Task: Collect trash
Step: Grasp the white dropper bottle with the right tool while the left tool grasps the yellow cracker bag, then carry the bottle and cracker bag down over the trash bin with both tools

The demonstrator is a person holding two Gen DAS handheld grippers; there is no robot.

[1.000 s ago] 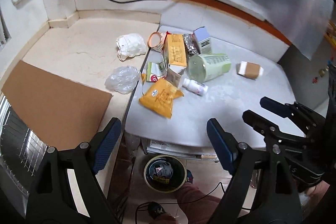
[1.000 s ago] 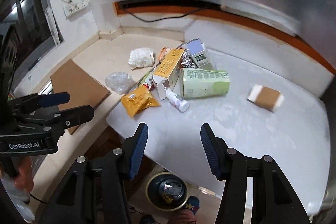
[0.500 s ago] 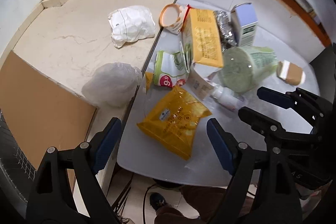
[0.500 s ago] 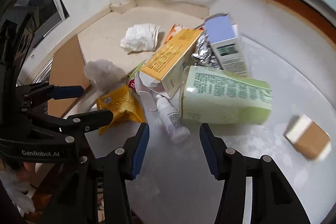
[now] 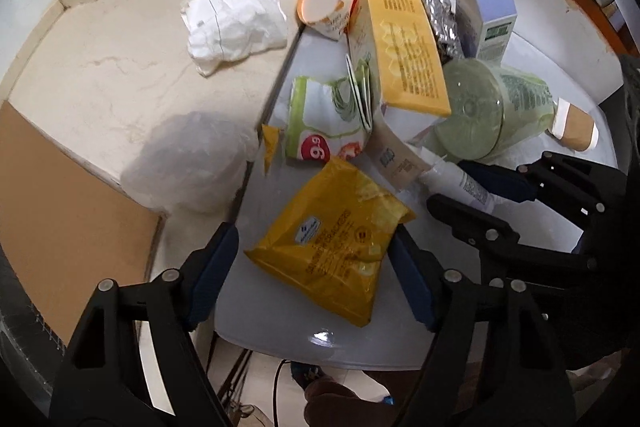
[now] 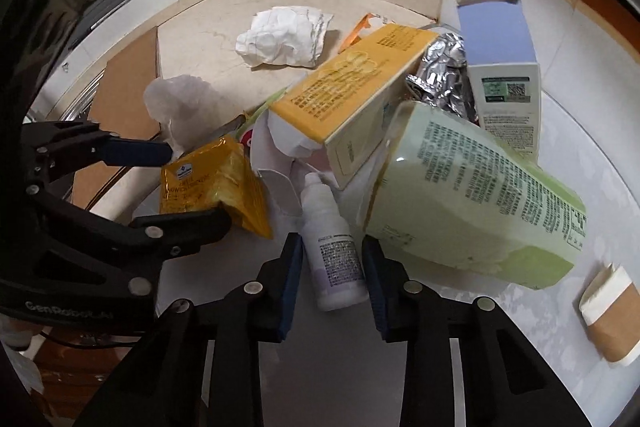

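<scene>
Both claws point steeply down: the right gripper (image 6: 331, 263) is closing around the small white bottle (image 6: 334, 259), while the left gripper (image 5: 312, 275), wide apart and closing, straddles the yellow packet (image 5: 332, 247) near the table (image 5: 280, 327) edge.

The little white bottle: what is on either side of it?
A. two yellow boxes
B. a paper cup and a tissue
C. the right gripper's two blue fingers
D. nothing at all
C: the little white bottle lies between the right gripper's blue fingers, which are closing around it.

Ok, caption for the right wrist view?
Right hand-held gripper closing around a small white bottle beside a pale green carton.
</scene>
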